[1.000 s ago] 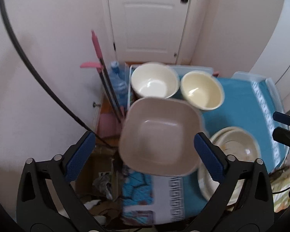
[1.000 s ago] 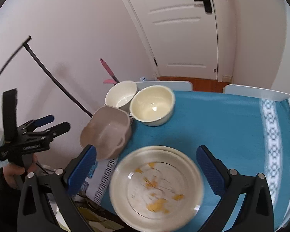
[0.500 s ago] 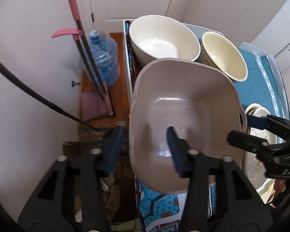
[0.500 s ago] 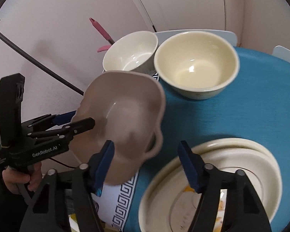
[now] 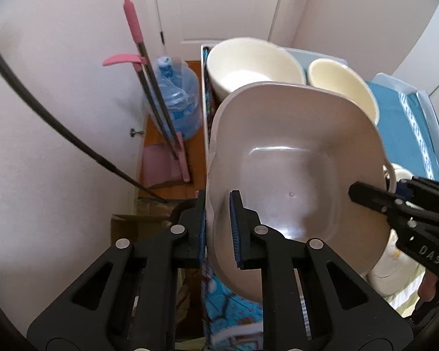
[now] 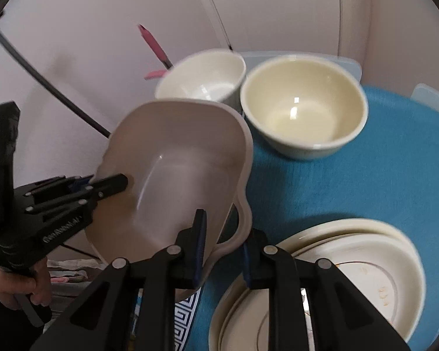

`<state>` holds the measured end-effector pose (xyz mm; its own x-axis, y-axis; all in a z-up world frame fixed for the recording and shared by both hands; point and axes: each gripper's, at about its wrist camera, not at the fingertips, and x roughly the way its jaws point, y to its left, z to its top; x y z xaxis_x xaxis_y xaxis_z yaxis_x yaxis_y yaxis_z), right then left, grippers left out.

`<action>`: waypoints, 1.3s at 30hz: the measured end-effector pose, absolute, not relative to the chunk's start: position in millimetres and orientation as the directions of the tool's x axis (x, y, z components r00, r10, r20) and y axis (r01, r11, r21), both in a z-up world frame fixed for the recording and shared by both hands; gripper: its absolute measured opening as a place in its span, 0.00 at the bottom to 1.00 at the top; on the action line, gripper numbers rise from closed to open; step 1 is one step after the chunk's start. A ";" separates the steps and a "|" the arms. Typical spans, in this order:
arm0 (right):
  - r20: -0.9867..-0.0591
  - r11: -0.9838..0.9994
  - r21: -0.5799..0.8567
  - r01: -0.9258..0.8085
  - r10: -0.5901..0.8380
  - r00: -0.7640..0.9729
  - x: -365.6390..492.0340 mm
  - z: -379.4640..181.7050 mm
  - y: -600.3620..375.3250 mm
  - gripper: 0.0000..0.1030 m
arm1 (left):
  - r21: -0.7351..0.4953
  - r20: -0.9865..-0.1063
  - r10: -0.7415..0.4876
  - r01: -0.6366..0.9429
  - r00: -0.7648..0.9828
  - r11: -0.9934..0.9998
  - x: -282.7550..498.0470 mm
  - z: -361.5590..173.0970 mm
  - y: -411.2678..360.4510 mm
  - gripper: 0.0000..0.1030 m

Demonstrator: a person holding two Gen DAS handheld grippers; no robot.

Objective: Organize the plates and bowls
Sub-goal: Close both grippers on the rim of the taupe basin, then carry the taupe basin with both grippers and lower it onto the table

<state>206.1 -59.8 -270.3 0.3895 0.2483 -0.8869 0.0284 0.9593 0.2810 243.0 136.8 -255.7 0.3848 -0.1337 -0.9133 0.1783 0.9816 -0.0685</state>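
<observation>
We hold the beige square bowl (image 5: 295, 175) with both claws, at the edge of the counter (image 6: 365, 175). Our left claw (image 5: 219, 228) pinches its rim wall. Our right claw (image 6: 222, 248) has just been closing and pinches the handle side. Behind stand a white bowl (image 6: 205, 79) and a cream bowl (image 6: 304, 111); stacked plates (image 6: 351, 266) lie beside.

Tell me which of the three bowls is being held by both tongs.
The beige squarish bowl with a loop handle: the left tongs and right tongs clamp opposite rims. The white bowl and cream bowl sit untouched.
</observation>
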 end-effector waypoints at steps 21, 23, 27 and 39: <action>-0.838 0.977 0.215 -0.001 0.185 0.513 71.7 -164.7 -284.6 0.19 | -0.097 -0.811 -0.227 0.260 0.538 0.961 136.6 -154.9 -134.9 0.12; -0.842 0.979 0.203 0.024 0.162 0.515 54.2 -167.1 -313.6 0.19 | -0.107 -0.818 -0.244 0.279 0.522 0.954 129.3 -164.1 -162.2 0.12; -0.849 0.982 0.180 0.061 0.124 0.513 31.7 -177.3 -353.8 0.19 | -0.125 -0.836 -0.265 0.303 0.480 0.945 120.9 -186.4 -208.5 0.12; -0.861 0.986 0.134 0.096 0.068 0.504 12.0 -240.8 -420.0 0.19 | -0.096 -0.873 -0.234 0.319 0.428 0.943 125.0 -252.3 -274.3 0.12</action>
